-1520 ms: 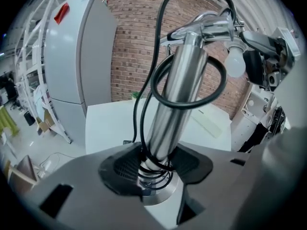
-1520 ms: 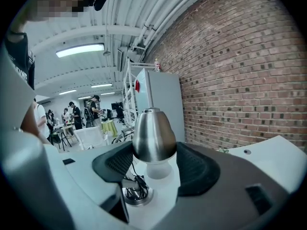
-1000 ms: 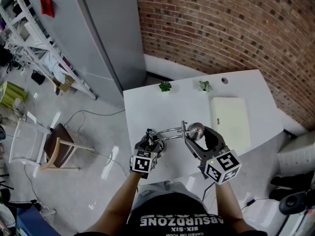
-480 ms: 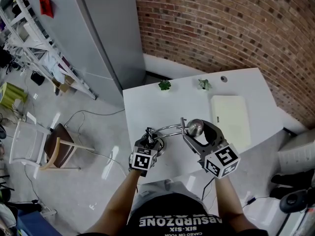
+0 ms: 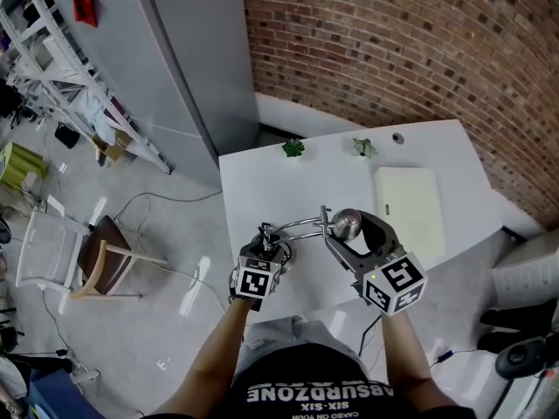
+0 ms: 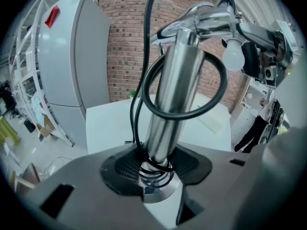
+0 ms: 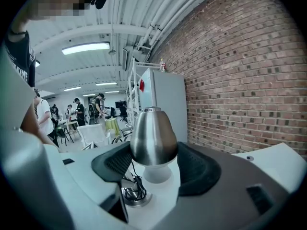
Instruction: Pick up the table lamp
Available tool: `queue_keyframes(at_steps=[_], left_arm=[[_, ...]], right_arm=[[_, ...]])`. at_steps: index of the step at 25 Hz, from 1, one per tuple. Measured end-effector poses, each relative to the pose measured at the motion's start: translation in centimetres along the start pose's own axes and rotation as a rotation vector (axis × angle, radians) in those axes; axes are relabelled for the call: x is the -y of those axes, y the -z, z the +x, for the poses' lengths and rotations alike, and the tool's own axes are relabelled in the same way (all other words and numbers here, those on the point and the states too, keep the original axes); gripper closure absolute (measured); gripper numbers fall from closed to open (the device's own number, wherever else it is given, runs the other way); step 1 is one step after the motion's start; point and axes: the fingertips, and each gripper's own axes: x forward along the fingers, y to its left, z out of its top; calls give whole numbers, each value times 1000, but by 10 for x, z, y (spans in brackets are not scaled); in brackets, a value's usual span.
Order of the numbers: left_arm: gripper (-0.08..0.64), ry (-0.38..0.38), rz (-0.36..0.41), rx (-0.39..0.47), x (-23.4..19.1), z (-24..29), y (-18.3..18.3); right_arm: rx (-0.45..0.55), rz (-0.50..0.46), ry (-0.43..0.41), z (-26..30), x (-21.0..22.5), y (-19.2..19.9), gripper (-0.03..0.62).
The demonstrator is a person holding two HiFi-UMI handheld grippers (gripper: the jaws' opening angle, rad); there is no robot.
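chair [image 5: 100, 264] is standing on the floor at the far left, and a tall grey cabinet [image 5: 166, 68] is rising beyond it. right of these, a white table [image 5: 262, 182] is carrying two small plants [image 5: 293, 152] along its far edge.

the table lamp [image 5: 306, 228] is standing at the table's near left part, with its round base [image 6: 158, 195] sitting on the white top. the left gripper [image 5: 265, 238] is pointing down at the lamp's lower end. its jaws are closing on the chrome stem [image 6: 172, 90] just above the base, with both dark pads lying against the stem's sides. a black cable [image 6: 211, 99] is looping round the stem and coiling at its foot.

from the stem the lamp's curved arm is reaching right to its head. the right gripper [image 5: 347, 238] is holding that head. its jaws are standing fairly wide, with the pads pressing both sides of the brushed metal shade [image 7: 152, 138]. a white bulb [image 7: 156, 172] is showing below the shade, between the pads.

further right, a cream board [image 5: 409, 208] is lying flat on the table, well apart from the lamp. a brick wall [image 5: 393, 51] is running behind the table.
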Motion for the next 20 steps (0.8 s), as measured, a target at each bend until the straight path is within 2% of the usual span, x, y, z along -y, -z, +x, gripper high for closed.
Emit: queue_keyframes(at_steps=[20], left_arm=[[380,-56,-5,35,2,-45,-45]], right_arm=[[72,-36,-46,-14,-7,-56,301]])
